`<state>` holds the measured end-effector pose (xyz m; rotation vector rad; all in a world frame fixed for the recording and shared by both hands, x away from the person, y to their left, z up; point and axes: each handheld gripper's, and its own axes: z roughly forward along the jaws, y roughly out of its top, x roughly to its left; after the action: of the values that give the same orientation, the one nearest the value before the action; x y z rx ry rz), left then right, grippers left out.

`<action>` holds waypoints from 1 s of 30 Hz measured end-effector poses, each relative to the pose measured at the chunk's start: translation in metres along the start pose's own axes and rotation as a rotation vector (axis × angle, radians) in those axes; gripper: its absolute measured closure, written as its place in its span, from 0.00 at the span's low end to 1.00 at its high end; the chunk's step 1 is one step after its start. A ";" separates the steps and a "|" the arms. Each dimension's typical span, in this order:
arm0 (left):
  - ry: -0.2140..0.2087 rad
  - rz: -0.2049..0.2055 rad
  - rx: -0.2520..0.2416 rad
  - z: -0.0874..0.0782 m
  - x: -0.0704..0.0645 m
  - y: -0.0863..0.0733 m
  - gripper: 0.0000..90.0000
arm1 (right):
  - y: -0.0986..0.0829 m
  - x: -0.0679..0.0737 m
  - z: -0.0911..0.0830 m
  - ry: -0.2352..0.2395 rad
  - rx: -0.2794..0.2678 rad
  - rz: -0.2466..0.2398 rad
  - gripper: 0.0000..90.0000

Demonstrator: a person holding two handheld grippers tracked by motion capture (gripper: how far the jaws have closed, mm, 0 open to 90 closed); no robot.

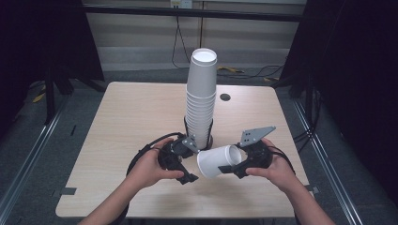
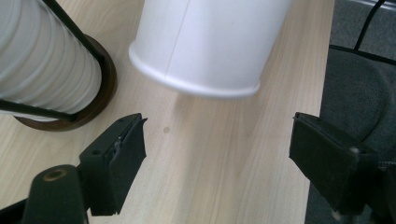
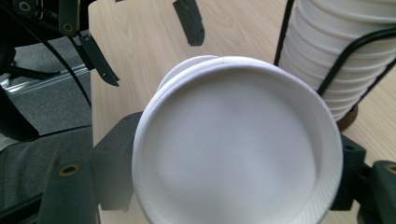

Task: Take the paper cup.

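Though sideways, cup (image 1: 217, 161) between right hand-held gripper (image 1: 233, 168) jaws

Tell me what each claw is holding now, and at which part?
The right claw grips a white paper cup, lying sideways, across its body near the closed bottom end. The left claw is open and holds nothing.

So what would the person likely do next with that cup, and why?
Probably close the open left gripper on the cup's rim end. The right gripper holds it sideways by its base, rim toward the left jaws, beside the cup stack.
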<state>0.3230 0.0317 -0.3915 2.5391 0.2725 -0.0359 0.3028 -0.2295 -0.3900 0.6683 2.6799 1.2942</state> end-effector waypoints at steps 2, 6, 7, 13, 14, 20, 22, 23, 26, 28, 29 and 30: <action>0.000 -0.005 -0.004 0.002 0.002 -0.003 0.20 | -0.002 -0.002 -0.001 -0.001 -0.005 0.010 0.25; -0.011 -0.042 -0.030 0.009 0.003 -0.009 0.20 | -0.004 -0.002 -0.002 -0.005 -0.006 0.018 0.25; -0.015 -0.043 -0.038 0.010 0.004 -0.010 0.20 | -0.004 -0.003 -0.002 -0.004 -0.009 0.021 0.25; -0.035 -0.057 -0.054 0.019 0.004 -0.017 0.20 | -0.005 -0.003 -0.002 0.001 -0.025 0.034 0.25; -0.039 -0.065 -0.058 0.020 0.003 -0.018 0.20 | -0.005 -0.003 -0.002 0.002 -0.027 0.035 0.25; -0.046 -0.084 -0.088 0.025 0.005 -0.021 0.20 | -0.004 -0.002 -0.002 0.007 -0.028 0.036 0.25; -0.055 -0.090 -0.103 0.025 0.006 -0.022 0.20 | -0.004 -0.002 -0.002 0.010 -0.034 0.040 0.25; -0.056 -0.094 -0.107 0.026 0.006 -0.022 0.20 | -0.004 -0.002 -0.001 0.009 -0.034 0.040 0.25; -0.057 -0.093 -0.108 0.026 0.006 -0.022 0.20 | -0.004 -0.002 -0.001 0.009 -0.034 0.042 0.25; -0.057 -0.096 -0.111 0.026 0.005 -0.022 0.20 | -0.004 -0.002 0.000 0.009 -0.038 0.044 0.25; -0.059 -0.096 -0.113 0.026 0.005 -0.022 0.20 | -0.004 -0.002 0.000 0.012 -0.039 0.043 0.25; -0.058 -0.096 -0.116 0.026 0.005 -0.022 0.20 | -0.004 -0.001 0.000 0.010 -0.039 0.039 0.25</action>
<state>0.3245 0.0358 -0.4257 2.4043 0.3626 -0.1267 0.3028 -0.2322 -0.3927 0.7148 2.6553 1.3591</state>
